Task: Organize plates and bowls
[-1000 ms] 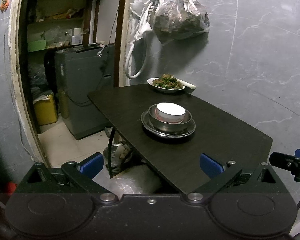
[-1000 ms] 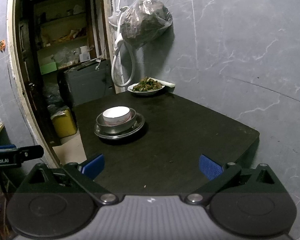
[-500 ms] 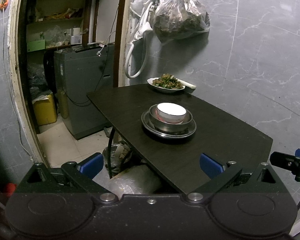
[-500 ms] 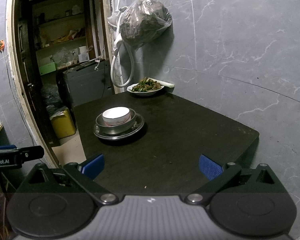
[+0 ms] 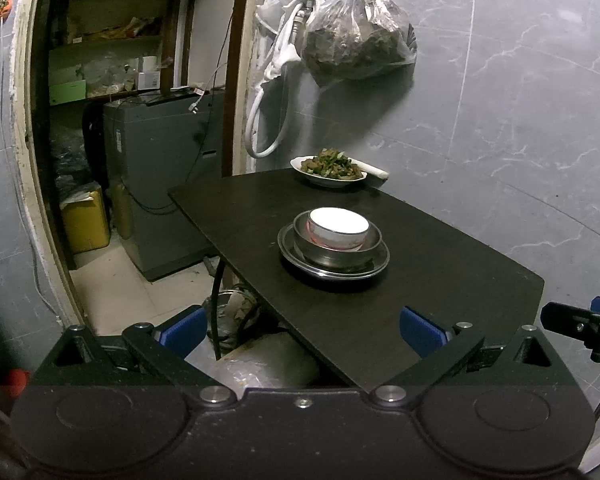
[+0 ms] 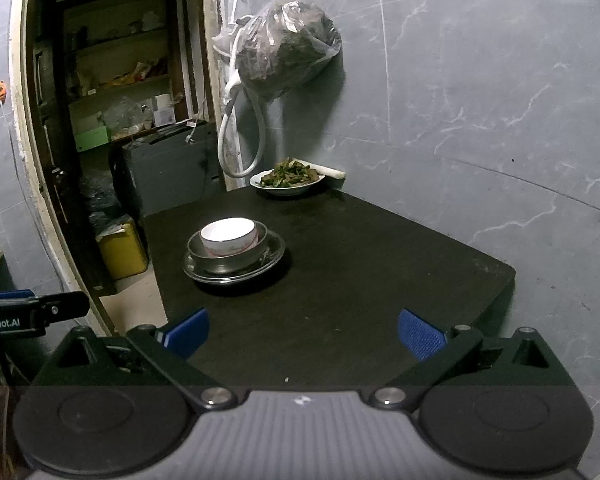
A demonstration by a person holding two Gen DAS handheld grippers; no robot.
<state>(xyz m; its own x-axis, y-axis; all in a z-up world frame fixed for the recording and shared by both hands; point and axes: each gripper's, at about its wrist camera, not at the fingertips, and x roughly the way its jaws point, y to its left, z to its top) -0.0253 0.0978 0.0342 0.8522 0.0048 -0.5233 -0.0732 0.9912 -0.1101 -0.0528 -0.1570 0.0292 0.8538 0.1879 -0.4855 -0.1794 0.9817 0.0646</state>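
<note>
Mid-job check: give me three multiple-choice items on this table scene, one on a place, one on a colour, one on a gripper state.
1. The white bowl sits:
A. in the metal bowl
B. beside the food plate
C. on the floor

2. The table top is:
A. white
B. black
C. yellow

3. The left gripper and right gripper are:
A. shut on bowls
B. both open
C. one holding a plate

Answers: 1 A, it nests inside, above the metal plate. 2 B, the surface is dark. 3 B, the fingers are spread with nothing between them.
</note>
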